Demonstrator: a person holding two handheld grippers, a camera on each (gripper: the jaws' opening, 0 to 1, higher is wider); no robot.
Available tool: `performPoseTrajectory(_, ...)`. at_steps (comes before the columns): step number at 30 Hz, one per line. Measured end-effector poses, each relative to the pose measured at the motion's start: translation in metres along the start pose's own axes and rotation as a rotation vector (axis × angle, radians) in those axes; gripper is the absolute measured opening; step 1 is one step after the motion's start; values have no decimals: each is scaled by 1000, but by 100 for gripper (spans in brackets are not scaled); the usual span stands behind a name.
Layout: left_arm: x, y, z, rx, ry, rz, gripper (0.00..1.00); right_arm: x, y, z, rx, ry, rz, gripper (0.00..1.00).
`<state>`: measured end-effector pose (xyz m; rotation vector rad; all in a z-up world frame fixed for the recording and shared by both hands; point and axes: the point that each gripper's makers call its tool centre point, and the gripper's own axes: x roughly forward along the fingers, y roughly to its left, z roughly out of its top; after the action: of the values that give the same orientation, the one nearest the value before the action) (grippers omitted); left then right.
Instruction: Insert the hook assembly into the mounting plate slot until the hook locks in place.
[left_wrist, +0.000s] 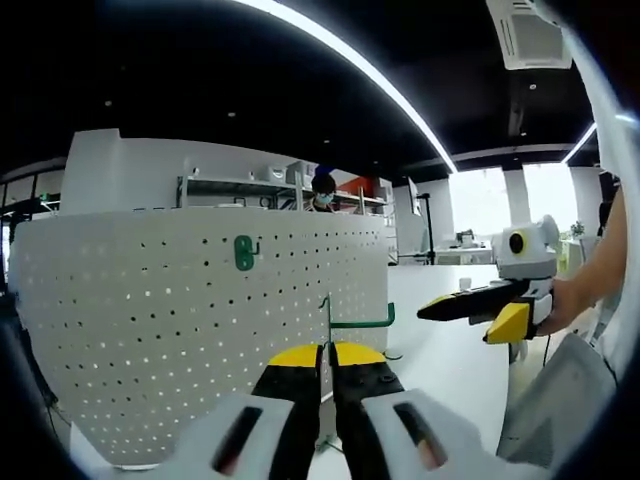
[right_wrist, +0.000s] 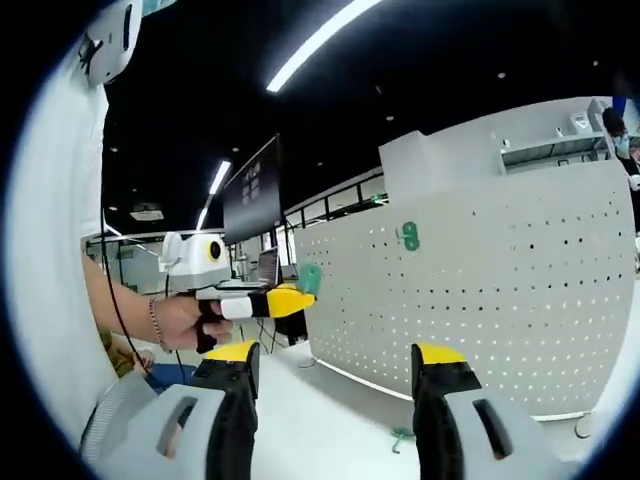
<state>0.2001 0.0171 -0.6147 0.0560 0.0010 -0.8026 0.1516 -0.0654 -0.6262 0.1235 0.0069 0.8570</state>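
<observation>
One green hook (left_wrist: 352, 322) is pinched in the closed left gripper (left_wrist: 327, 352) near the white pegboard (left_wrist: 150, 330), not yet inserted; right gripper (right_wrist: 340, 362) gapes empty.

Left gripper (left_wrist: 327, 352) fingers closed; right gripper (right_wrist: 340, 362) fingers apart.

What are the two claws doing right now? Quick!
Left claw: shut on the green hook, near the white pegboard.
Right claw: open, holding nothing.
</observation>
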Motion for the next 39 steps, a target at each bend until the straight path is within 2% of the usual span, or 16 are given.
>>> performPoseTrajectory(22, 1, -6, 0, -1, 0, -5, 3, 56, 27, 20, 53, -66, 86, 58)
performPoseTrajectory(30, 0, -7, 1, -1, -3, -4, 3, 67, 29, 23, 75, -70, 102, 47)
performPoseTrajectory(39, 0, -8, 2, -5, -7, -3, 3, 74, 28, 23, 93, -60, 95, 29)
